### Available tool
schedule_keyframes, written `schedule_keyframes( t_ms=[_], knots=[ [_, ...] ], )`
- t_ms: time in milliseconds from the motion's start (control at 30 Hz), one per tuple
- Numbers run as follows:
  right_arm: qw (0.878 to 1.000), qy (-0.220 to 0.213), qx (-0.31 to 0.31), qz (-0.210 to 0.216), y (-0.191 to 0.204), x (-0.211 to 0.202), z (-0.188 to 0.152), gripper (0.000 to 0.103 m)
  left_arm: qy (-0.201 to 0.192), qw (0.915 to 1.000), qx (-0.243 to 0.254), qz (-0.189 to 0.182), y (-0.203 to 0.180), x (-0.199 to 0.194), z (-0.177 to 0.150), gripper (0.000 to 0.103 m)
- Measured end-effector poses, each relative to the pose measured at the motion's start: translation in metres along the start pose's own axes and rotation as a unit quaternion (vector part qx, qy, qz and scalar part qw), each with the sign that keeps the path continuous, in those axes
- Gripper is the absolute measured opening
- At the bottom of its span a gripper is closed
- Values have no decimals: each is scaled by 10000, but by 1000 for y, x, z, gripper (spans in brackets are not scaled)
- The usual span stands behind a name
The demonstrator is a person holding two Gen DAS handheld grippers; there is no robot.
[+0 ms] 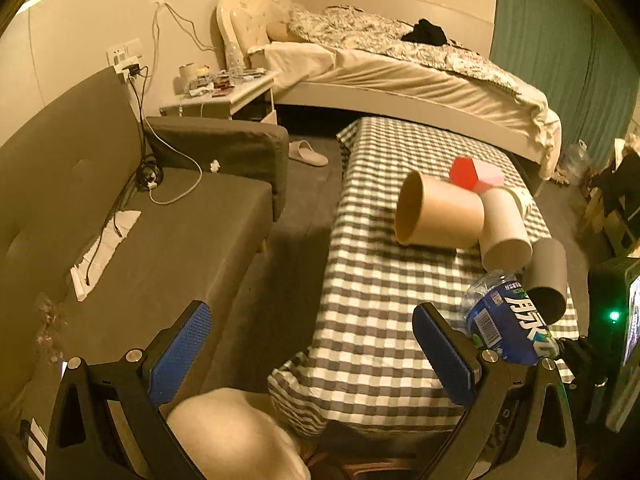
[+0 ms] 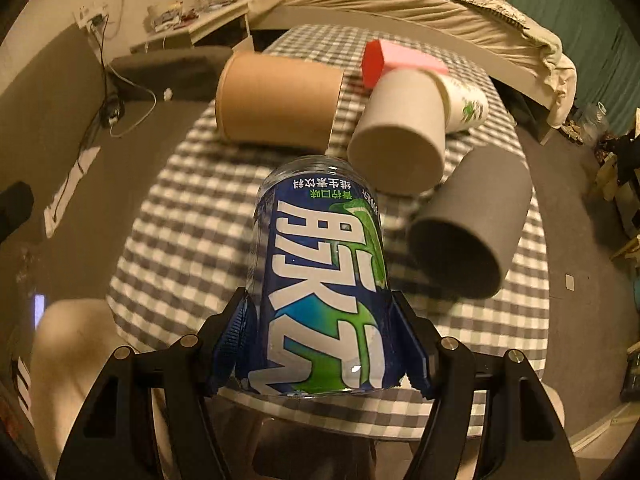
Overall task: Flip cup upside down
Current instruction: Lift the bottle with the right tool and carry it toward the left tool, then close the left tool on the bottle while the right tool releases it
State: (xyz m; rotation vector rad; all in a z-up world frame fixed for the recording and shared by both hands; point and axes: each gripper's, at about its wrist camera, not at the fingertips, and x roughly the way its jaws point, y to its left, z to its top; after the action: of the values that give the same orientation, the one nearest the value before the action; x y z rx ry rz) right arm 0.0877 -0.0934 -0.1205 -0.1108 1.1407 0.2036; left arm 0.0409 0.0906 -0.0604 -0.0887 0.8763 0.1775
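- Between the blue pads of the right tool (image 2: 326, 344): the clear plastic cup with blue-and-green label (image 2: 322, 276), evidently a cut-down drink bottle. It is clamped at its lower label band and held above the near end of the checked surface (image 2: 180, 240), its closed domed end pointing away from the camera and its cut rim nearest the tool.
- Left tool (image 1: 316, 360): pads wide apart, nothing between them, hanging over the near edge of the surface beside the grey sofa (image 1: 120, 220).
- Other stock on the surface, all lying on their sides: brown paper cup (image 2: 276, 100), white paper cup (image 2: 400, 132) with a printed cup (image 2: 466, 106) nested behind it, grey cup (image 2: 468, 224), and a red-and-pink box (image 2: 396, 62) behind them.
- Handling, judged: thin-walled, light, apparently empty. The wall should flex under a hard squeeze, most of all near the cut rim, which has no reinforcement.
- Surface finish, judged: the glossy label film looks slick, so it may twist in the pads during rotation.
- Recommended hold: the present mid-to-lower body grip, across the full width, with moderate pressure.
- Placement note: the grey cup and white paper cup lie close ahead; bare cloth to the left of them looks the safer spot for setting the cup down.
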Motion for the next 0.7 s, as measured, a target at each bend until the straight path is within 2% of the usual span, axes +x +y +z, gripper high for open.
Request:
schedule_keyframes(
  t_ms=[233, 400, 467, 500, 533, 700],
  knots=[
    [9998, 160, -5, 82, -8, 14, -14, 69, 166, 9998, 120, -8, -17, 9, -5, 103],
    [9996, 96, -28, 270, -13, 14, -17, 70, 274, 9994, 188, 83, -25, 13, -6, 103],
    [9989, 152, -35, 433, -16, 13, -16, 74, 303, 9992, 210, 125, -28, 14, -5, 103],
    [9989, 127, -11, 457, -18, 10, -16, 82, 316, 9991, 227, 154, -29, 15, -4, 103],
    [9989, 70, 11, 464, -21, 5, -16, 85, 327, 9990, 245, 187, -31, 15, -3, 103],
    [9985, -196, -48, 514, -38, -25, -11, 88, 498, 9984, 228, 152, -42, 19, 3, 103]
  ],
)
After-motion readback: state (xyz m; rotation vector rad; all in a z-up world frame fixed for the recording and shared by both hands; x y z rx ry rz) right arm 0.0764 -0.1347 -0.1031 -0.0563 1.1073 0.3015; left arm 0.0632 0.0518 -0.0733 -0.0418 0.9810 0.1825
